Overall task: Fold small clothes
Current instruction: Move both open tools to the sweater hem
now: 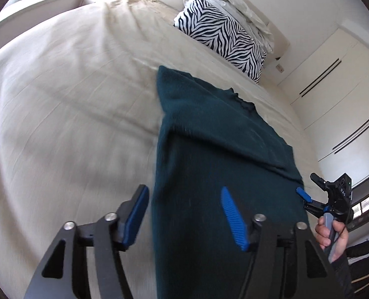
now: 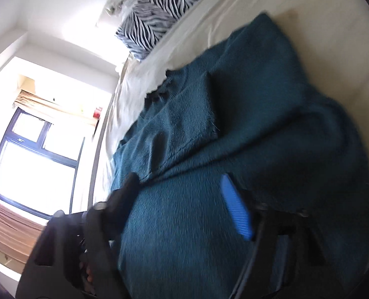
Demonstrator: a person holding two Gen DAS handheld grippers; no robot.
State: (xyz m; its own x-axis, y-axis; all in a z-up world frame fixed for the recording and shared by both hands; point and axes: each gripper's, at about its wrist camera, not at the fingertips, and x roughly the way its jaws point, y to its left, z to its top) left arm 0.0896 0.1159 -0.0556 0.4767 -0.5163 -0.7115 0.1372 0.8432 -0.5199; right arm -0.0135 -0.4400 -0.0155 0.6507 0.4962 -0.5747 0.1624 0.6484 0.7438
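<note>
A dark teal knit sweater lies lengthwise on the cream bedspread, with a sleeve folded across its body. My left gripper is open above the sweater's near left edge, its fingers apart and holding nothing. My right gripper is open over the sweater in the right wrist view, blurred by motion. In the left wrist view the right gripper sits at the sweater's near right edge, held by a hand.
A zebra-print pillow with pale folded bedding on it lies at the head of the bed. White wardrobe doors stand to the right. A window is beyond the bed's side.
</note>
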